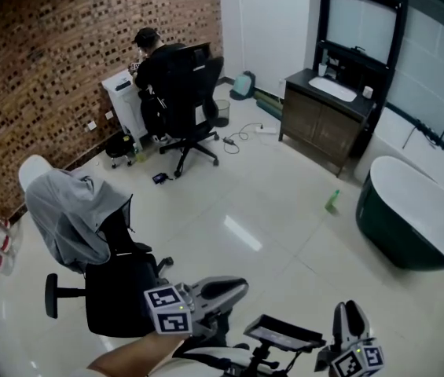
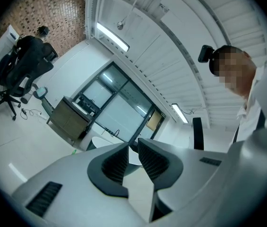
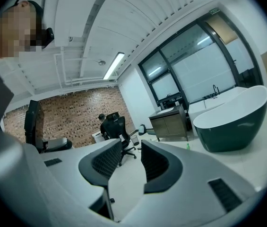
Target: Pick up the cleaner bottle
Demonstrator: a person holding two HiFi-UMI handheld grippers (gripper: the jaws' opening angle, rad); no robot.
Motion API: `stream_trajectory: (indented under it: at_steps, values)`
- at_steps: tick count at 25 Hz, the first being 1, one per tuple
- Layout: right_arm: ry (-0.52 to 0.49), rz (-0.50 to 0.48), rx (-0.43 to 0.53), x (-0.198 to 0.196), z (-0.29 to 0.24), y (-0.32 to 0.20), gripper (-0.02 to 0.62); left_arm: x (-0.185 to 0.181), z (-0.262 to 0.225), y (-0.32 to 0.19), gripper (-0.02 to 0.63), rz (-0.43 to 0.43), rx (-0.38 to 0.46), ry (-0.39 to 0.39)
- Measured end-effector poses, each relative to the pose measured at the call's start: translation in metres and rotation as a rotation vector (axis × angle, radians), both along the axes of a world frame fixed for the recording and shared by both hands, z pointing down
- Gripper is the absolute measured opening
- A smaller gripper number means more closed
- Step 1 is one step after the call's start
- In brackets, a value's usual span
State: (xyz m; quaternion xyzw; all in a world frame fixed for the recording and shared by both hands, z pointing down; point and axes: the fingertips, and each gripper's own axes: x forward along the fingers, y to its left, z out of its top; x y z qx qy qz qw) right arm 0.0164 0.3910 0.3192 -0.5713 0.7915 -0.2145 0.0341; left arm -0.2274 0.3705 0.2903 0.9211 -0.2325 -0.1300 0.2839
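The small green plastic cleaner bottle (image 1: 332,202) stands on the floor near the dark-green bathtub (image 1: 410,218) — left gripper (image 2: 132,145) closed, right gripper (image 3: 131,148) slightly parted, both empty.

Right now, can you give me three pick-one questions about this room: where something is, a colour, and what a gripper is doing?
1. Where is the cleaner bottle? A on the vanity; B on the floor beside the bathtub; C on a chair.
2. What colour is the cleaner bottle? A red; B green; C black.
3. The left gripper is: A shut and empty; B clamped on the cleaner bottle; C wide open.
Answers: 1 B, it stands by the bathtub; 2 B, it looks green; 3 A, its jaws nearly touch, nothing between.
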Motion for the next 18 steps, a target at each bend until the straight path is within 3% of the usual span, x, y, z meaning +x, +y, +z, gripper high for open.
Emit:
stream_trajectory:
  at_steps: [18]
  values:
    - [0.044,0.035,-0.023,-0.051,-0.012,-0.138,0.130,-0.023,-0.010,-0.152,0.045,0.115,0.001,0.013]
